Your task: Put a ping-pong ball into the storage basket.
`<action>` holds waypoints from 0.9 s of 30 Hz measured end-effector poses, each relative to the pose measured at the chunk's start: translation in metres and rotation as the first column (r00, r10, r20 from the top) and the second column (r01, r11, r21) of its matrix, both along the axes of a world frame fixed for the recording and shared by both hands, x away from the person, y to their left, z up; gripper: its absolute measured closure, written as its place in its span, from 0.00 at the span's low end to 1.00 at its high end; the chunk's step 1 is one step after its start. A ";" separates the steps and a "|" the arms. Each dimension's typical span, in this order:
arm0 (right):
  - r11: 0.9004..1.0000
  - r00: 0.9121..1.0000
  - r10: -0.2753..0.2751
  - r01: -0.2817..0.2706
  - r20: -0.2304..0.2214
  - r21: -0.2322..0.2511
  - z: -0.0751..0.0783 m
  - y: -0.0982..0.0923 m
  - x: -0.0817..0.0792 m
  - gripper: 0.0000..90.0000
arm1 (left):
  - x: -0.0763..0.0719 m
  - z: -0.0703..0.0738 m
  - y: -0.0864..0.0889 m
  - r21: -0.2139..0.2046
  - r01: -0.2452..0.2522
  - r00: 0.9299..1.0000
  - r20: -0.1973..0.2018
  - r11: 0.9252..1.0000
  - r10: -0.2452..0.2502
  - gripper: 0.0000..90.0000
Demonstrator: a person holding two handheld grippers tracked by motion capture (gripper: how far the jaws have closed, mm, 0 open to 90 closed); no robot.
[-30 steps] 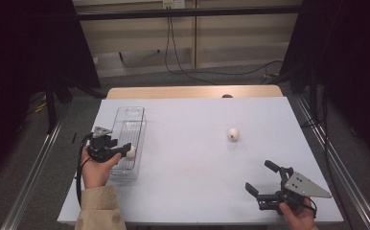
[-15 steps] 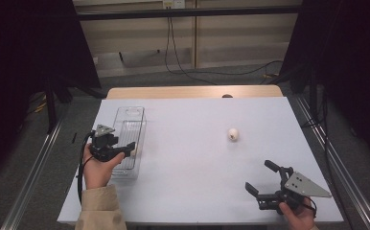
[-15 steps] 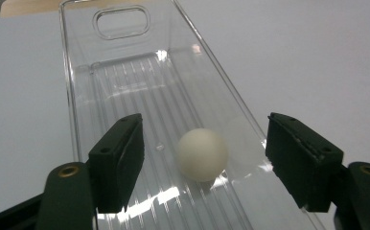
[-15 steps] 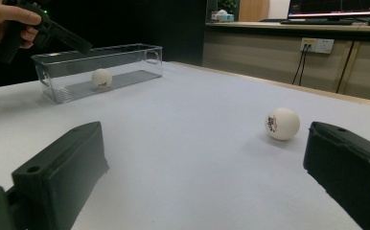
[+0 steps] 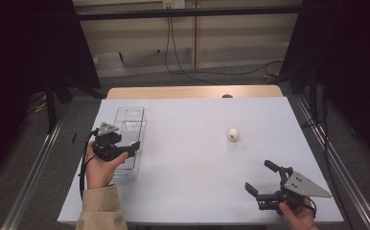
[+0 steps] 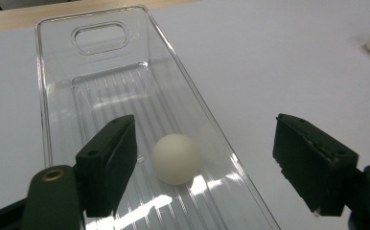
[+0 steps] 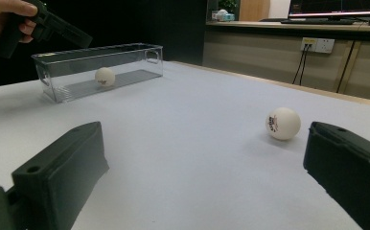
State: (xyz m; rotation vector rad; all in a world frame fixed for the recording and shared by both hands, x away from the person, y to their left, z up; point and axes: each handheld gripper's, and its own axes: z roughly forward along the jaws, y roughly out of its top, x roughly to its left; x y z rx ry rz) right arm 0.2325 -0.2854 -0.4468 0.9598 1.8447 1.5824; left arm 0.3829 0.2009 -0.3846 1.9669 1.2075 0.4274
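While the left gripper (image 6: pixel 204 167) hovers over the clear bin (image 6: pixel 58 96), jaws just opening, white ball (image 6: pixel 176 158) lying released inside, right gripper (image 7: pixel 204 177) wide apart, second ball (image 7: pixel 283 123) on table (image 5: pixel 188 143).

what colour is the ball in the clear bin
White, seen best in the left gripper view: the ball lies in the clear bin.

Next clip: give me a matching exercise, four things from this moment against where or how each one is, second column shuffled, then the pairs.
Things:
1. clear bin
2. ball in the bin
3. loose ball
4. right gripper

Places or states:
A. bare on the table, right of centre
B. near right corner, jaws open, nothing between them
C. left side of the table, lengthwise
D. on a ribbed clear floor, below the open left gripper

Pairs: 1-C, 2-D, 3-A, 4-B
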 end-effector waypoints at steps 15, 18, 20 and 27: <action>1.000 1.000 0.004 -0.004 0.000 -0.001 0.000 0.001 0.000 0.00 | -0.001 0.003 -0.016 0.004 0.041 0.999 -0.005 0.999 -0.041 0.18; 1.000 1.000 0.001 -0.001 0.000 0.001 0.000 0.000 0.000 0.00 | 0.000 0.002 -0.019 0.003 0.054 0.998 -0.011 0.999 -0.054 0.17; 1.000 1.000 0.002 -0.002 0.000 0.000 0.000 0.000 0.000 0.00 | 0.000 0.002 -0.021 0.004 0.059 0.998 -0.010 0.998 -0.059 0.16; 1.000 1.000 0.002 -0.002 0.001 0.000 0.000 0.001 0.001 0.00 | 0.000 0.002 -0.026 -0.011 0.063 0.998 -0.013 0.998 -0.063 0.12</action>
